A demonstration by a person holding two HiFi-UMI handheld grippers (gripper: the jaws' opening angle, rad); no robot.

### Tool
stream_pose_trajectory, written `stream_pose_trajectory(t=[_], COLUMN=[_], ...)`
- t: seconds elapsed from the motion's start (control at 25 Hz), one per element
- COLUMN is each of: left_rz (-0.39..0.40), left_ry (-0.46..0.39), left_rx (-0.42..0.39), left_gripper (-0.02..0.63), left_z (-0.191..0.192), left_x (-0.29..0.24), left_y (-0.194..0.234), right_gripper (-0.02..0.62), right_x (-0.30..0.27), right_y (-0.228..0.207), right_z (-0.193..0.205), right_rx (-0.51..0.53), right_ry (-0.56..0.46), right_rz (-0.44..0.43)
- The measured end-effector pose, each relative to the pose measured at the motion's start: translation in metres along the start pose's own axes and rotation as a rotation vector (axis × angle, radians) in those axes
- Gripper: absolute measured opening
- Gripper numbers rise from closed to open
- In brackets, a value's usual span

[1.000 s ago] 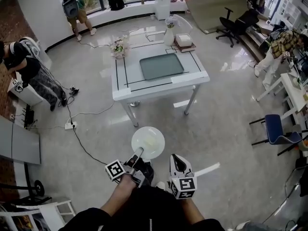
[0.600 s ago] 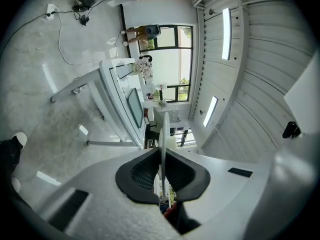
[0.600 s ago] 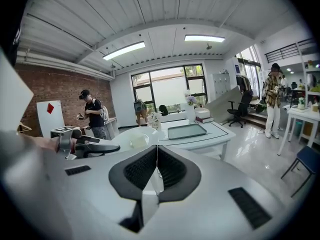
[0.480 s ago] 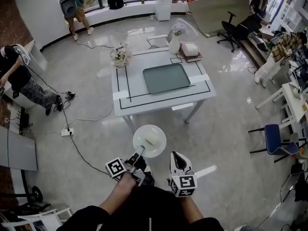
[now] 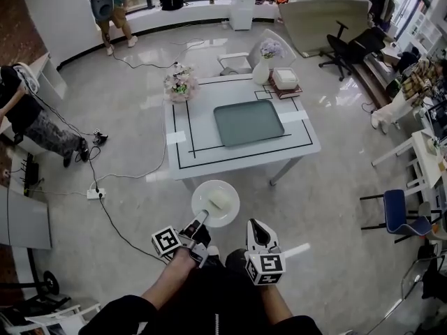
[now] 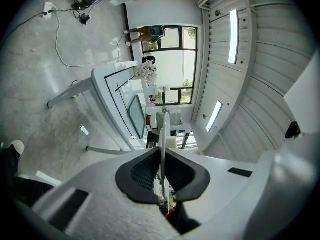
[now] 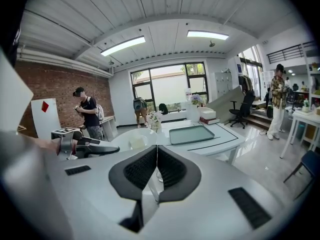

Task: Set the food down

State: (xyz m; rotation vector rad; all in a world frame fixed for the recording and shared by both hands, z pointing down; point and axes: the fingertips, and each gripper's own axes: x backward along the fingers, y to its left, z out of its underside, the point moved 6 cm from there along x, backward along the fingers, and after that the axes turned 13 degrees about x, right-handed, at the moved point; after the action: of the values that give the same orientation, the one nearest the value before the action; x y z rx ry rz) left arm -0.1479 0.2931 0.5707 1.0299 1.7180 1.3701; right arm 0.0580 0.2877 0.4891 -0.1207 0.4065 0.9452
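Overall light: bright and even, daylight mixed with ceiling lamps.
Sources: tall windows (image 7: 170, 86) on the far wall; two ceiling light strips (image 7: 122, 45) glow white in the right gripper view.
Glare: the polished floor (image 5: 335, 187) carries pale streaks and reflections; the windows burn out to white in the left gripper view; the white plate (image 5: 215, 202) is nearly washed out.
Shadows: soft and weak throughout.
Distortion: both gripper views are fisheye circles with black corners, and straight lines bow near the rim. The head view also bends at its edges.
Focus: the shells of the left gripper (image 6: 161, 154) and right gripper (image 7: 156, 149) are soft close to the lens, while the room behind is sharp.
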Motion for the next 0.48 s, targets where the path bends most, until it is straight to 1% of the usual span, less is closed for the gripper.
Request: stream_pose_trajectory(t=[0.24, 0.32, 0.48], left_rz=[-0.034, -0.045, -0.043], left_ry=[0.022, 0.023, 0.018], left_rx=[-0.010, 0.000, 0.010], left_gripper=[0.020, 0.020, 0.020], left_z=[-0.008, -0.012, -0.017], left_x=[-0.018, -0.027, -0.049], left_y=[0.004, 0.008, 0.009], right_gripper=[0.010, 0.011, 0.011], right_x=[-0.012, -0.018, -0.035], right_y=[-0.013, -0.019, -0.037], right_z=[0.004, 0.006, 0.005], right_rx=[-0.024, -0.030, -0.040], right_ry=[0.021, 0.026, 0.037], right_rz=[0.022, 0.028, 0.020])
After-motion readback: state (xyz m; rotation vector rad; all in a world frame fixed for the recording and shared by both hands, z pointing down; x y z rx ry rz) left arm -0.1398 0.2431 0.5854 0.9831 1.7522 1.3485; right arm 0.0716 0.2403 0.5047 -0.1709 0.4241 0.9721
